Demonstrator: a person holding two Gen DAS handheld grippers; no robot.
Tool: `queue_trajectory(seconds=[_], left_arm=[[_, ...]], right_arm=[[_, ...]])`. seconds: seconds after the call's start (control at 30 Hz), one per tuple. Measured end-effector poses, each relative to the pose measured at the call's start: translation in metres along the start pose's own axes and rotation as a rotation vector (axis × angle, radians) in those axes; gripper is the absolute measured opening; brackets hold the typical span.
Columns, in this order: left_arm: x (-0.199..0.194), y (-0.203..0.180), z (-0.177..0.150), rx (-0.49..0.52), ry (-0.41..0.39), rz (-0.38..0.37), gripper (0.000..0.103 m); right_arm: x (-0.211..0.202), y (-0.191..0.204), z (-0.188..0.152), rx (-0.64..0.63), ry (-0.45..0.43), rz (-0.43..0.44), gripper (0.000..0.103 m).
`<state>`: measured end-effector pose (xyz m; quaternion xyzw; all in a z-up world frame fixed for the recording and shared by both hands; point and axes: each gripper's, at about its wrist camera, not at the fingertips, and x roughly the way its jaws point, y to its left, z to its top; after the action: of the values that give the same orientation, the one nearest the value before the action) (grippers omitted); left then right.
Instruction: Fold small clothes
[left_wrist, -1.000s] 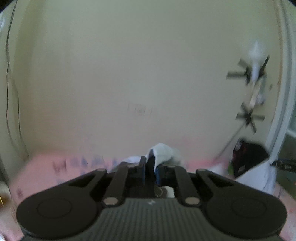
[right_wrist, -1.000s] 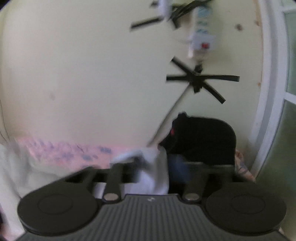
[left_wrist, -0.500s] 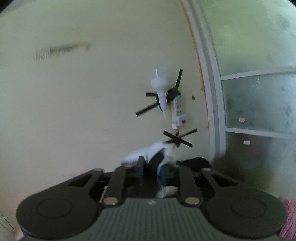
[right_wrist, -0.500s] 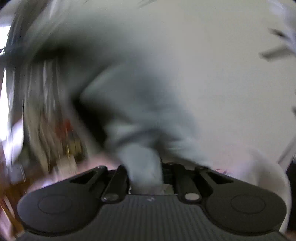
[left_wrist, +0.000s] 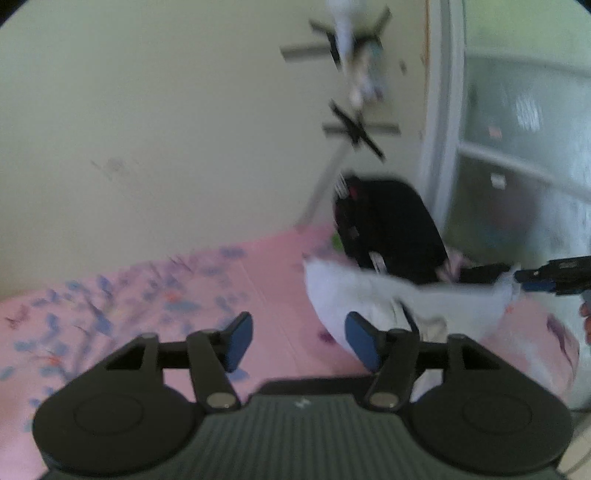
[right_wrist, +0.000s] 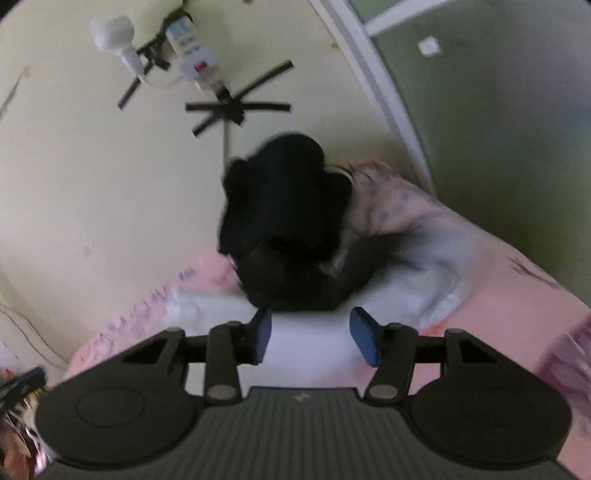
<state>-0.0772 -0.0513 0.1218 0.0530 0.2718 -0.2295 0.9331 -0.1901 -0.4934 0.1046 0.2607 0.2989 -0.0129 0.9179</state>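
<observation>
Apparently mid-task: white garment (left_wrist: 373, 295) lies loose on the pink bed (left_wrist: 147, 295); left gripper (left_wrist: 299, 341) and right gripper (right_wrist: 314, 338) have just been opening, both empty.

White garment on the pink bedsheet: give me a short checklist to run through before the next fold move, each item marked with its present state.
1. Left tongs open, nothing between the pads; jaws have just been opening: ok.
2. Right tongs open over the white garment, pads not pressing it; jaws have just been opening: ok.
3. White garment lying on the pink bedsheet: ok.
4. Garment flat and smooth: not ok, it looks bunched in the left wrist view.
5. Black bag clear of the garment: not ok, it overlaps its far edge.
6. Fold edges aligned: cannot tell, too blurred.
</observation>
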Motion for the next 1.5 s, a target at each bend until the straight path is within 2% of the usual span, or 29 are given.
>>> queue_trajectory(seconds=[0.07,0.1,0.13,0.2,0.23,0.27,0.3,0.33,0.37,0.4,0.43,0.47,0.53,0.6,0.67,0.73,0.77,0.8,0.83,0.87,0.9,0.97,1.03,1.1,1.17,1.23,1.27,1.37,1.5], left_arm=[[0.020,0.004,-0.007,-0.006,0.048,0.015,0.083],[0.030,0.008,-0.011,-0.028,0.081,-0.005,0.099],[0.040,0.015,-0.017,-0.069,0.119,-0.052,0.103],[0.053,0.027,-0.032,-0.173,0.199,-0.127,0.101],[0.058,0.032,-0.039,-0.213,0.224,-0.147,0.081],[0.060,0.035,-0.051,-0.250,0.257,-0.177,0.055],[0.062,0.038,-0.058,-0.275,0.294,-0.196,0.009],[0.061,0.042,-0.062,-0.314,0.312,-0.219,0.010],[0.057,0.045,-0.064,-0.354,0.294,-0.235,0.010],[0.041,0.051,-0.064,-0.363,0.254,-0.240,0.010],[0.024,0.055,-0.061,-0.357,0.209,-0.231,0.010],[0.004,0.061,-0.054,-0.349,0.158,-0.227,0.010],[-0.041,0.071,-0.036,-0.319,0.051,-0.185,0.010],[-0.093,0.080,-0.014,-0.276,-0.081,-0.122,0.010],[-0.147,0.083,0.001,-0.225,-0.204,-0.099,0.010],[-0.183,0.078,0.001,-0.152,-0.266,-0.073,0.012],[-0.198,0.074,-0.004,-0.111,-0.273,-0.053,0.016],[-0.208,0.069,-0.013,-0.080,-0.263,-0.027,0.021],[-0.213,0.067,-0.023,-0.063,-0.237,-0.014,0.040],[-0.215,0.066,-0.035,-0.047,-0.205,-0.011,0.052],[-0.217,0.065,-0.048,-0.032,-0.182,0.003,0.067],[-0.221,0.067,-0.066,-0.011,-0.152,0.066,0.068],[-0.222,0.081,-0.073,-0.059,-0.138,0.115,0.068],[-0.220,0.104,-0.070,-0.156,-0.148,0.118,0.068],[-0.215,0.118,-0.062,-0.199,-0.164,0.108,0.069],[-0.192,0.128,-0.053,-0.202,-0.168,0.102,0.081],[-0.182,0.131,-0.052,-0.201,-0.158,0.108,0.082],[-0.130,0.141,-0.053,-0.181,-0.086,0.136,0.082],[-0.055,0.146,-0.068,-0.172,0.028,0.145,0.083]], right_arm=[[-0.004,0.007,-0.002,-0.063,-0.008,0.012,0.054],[-0.007,0.016,-0.004,-0.107,-0.013,0.036,0.054],[-0.005,0.027,-0.010,-0.146,-0.014,0.065,0.055],[0.005,0.055,-0.019,-0.239,0.014,0.135,0.059],[0.016,0.070,-0.022,-0.301,0.040,0.164,0.061],[0.032,0.084,-0.022,-0.366,0.067,0.185,0.062],[0.047,0.097,-0.028,-0.433,0.099,0.205,0.065],[0.061,0.110,-0.036,-0.489,0.139,0.227,0.066],[0.080,0.116,-0.042,-0.540,0.193,0.246,0.066],[0.098,0.126,-0.051,-0.596,0.240,0.237,0.051],[0.108,0.135,-0.057,-0.641,0.249,0.205,0.019],[0.117,0.144,-0.056,-0.646,0.248,0.201,0.016],[0.113,0.163,-0.034,-0.559,0.171,0.265,0.006],[0.098,0.192,-0.005,-0.500,0.013,0.338,0.005],[0.081,0.210,0.020,-0.436,-0.116,0.397,0.005],[0.071,0.219,0.035,-0.381,-0.183,0.432,0.007],[0.071,0.223,0.036,-0.375,-0.181,0.435,0.007],[0.074,0.224,0.033,-0.381,-0.158,0.442,0.014],[0.079,0.221,0.028,-0.401,-0.112,0.462,0.043],[0.083,0.220,0.018,-0.416,-0.072,0.460,0.053],[0.087,0.214,0.006,-0.428,-0.049,0.443,0.073],[0.094,0.197,-0.011,-0.460,-0.031,0.391,0.072],[0.100,0.175,-0.017,-0.439,-0.001,0.338,0.072],[0.107,0.156,-0.018,-0.361,0.042,0.314,0.072],[0.111,0.141,-0.017,-0.302,0.058,0.292,0.072],[0.115,0.130,-0.012,-0.280,0.066,0.295,0.072],[0.115,0.132,-0.012,-0.278,0.070,0.292,0.072],[0.127,0.142,-0.010,-0.331,0.097,0.307,0.072],[0.143,0.169,-0.022,-0.441,0.145,0.360,0.072]])
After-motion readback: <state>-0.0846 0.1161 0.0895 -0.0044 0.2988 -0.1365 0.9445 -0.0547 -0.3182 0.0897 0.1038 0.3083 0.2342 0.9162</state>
